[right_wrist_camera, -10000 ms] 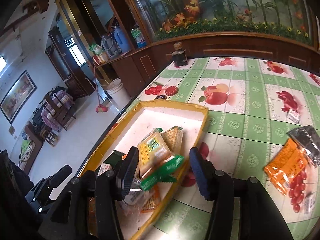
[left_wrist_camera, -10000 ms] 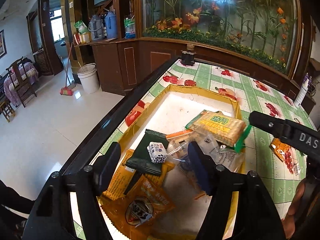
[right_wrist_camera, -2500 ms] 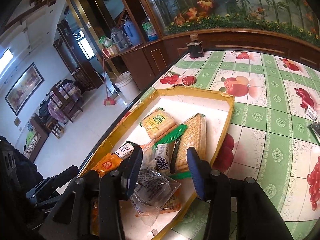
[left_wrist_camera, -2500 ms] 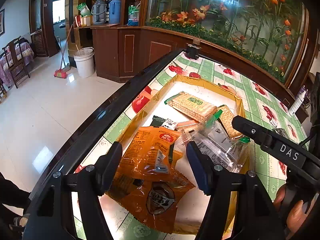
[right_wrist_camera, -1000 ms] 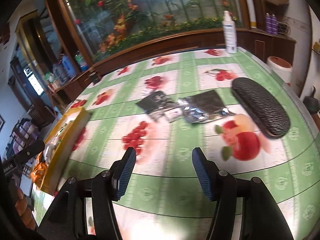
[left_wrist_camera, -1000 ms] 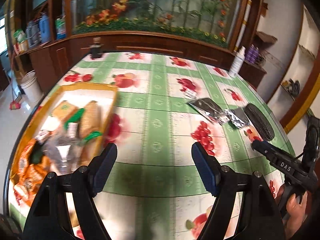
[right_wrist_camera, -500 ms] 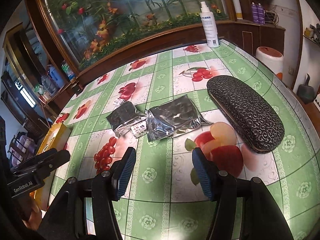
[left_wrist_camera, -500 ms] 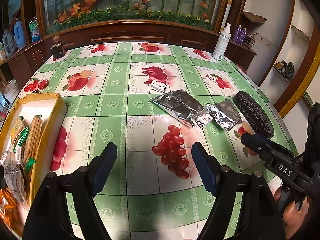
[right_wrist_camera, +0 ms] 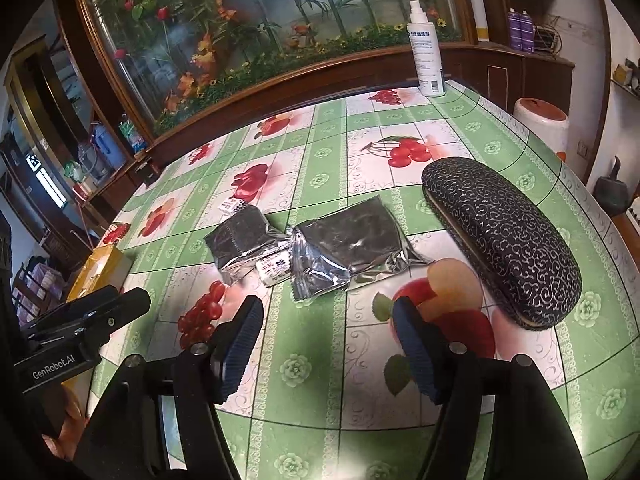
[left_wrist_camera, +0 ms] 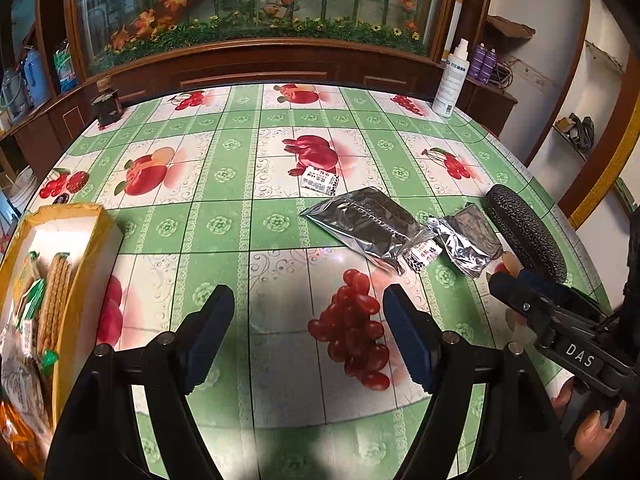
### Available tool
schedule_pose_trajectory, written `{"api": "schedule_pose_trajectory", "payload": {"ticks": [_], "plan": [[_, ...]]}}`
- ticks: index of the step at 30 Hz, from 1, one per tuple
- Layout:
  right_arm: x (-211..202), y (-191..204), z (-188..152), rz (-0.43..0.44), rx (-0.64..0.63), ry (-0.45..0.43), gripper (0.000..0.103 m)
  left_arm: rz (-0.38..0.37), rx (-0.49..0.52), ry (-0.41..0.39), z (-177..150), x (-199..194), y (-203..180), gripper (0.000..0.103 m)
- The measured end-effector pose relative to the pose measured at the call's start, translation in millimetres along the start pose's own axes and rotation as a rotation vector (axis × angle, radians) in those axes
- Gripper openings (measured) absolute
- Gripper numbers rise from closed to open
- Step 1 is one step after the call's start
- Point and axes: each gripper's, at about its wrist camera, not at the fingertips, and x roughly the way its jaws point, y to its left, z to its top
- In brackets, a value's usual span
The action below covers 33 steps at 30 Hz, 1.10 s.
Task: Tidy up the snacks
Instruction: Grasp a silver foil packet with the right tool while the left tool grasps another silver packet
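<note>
Two silver foil snack packets (left_wrist_camera: 368, 222) (left_wrist_camera: 468, 238) lie on the green fruit-print tablecloth with a small white candy (left_wrist_camera: 423, 255) between them. They also show in the right wrist view (right_wrist_camera: 244, 240) (right_wrist_camera: 348, 248). Another small white packet (left_wrist_camera: 320, 180) lies farther back. A yellow tray (left_wrist_camera: 86, 248) full of snacks sits at the left edge. My left gripper (left_wrist_camera: 306, 332) is open and empty above the cloth. My right gripper (right_wrist_camera: 326, 340) is open and empty, just short of the foil packets.
A black patterned glasses case (right_wrist_camera: 500, 240) lies right of the packets. A white spray bottle (right_wrist_camera: 426, 48) stands at the table's far right edge. A dark jar (left_wrist_camera: 106, 106) stands at the far left. A wooden cabinet with a glass flower panel runs behind the table.
Both grippers have swung from the yellow tray to the right side of the table. In the last half second they moved closer to the foil packets. Both stay open and empty.
</note>
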Motion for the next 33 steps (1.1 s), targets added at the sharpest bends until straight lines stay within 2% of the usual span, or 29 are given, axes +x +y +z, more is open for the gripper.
{"api": "schedule_pose_trajectory", "payload": {"ticks": [5, 10, 12, 17, 21, 23, 26, 28, 30, 32, 33], "plan": [[12, 0, 10, -0.029, -0.034, 0.006, 0.072, -0.022, 0.075, 0.003, 12, 19, -16, 0.077], [28, -1, 22, -0.041, -0.057, 0.022, 0.073, 0.003, 0.194, -0.011, 24, 40, -39, 0.077], [34, -3, 26, -0.057, -0.067, 0.026, 0.077, 0.015, 0.214, 0.0, 28, 50, -44, 0.077], [52, -11, 29, -0.067, -0.06, 0.058, 0.08, 0.0, 0.213, -0.018, 43, 66, -49, 0.078], [54, -14, 29, -0.05, -0.065, 0.053, 0.08, -0.029, 0.26, -0.041, 50, 69, -53, 0.078], [57, -13, 31, -0.055, -0.08, 0.051, 0.08, -0.018, 0.265, 0.003, 53, 81, -53, 0.085], [62, -10, 35, -0.075, -0.105, 0.053, 0.079, -0.024, 0.219, 0.065, 56, 97, -45, 0.087], [64, -6, 36, -0.093, -0.128, 0.055, 0.076, -0.005, 0.225, 0.069, 52, 102, -43, 0.088], [64, -5, 35, -0.095, -0.131, 0.053, 0.073, -0.012, 0.223, 0.055, 49, 100, -42, 0.086], [62, -8, 35, -0.093, -0.12, 0.046, 0.068, -0.019, 0.211, 0.053, 48, 97, -39, 0.077], [61, -9, 35, -0.09, -0.112, 0.041, 0.066, -0.017, 0.211, 0.05, 47, 95, -38, 0.075]]}}
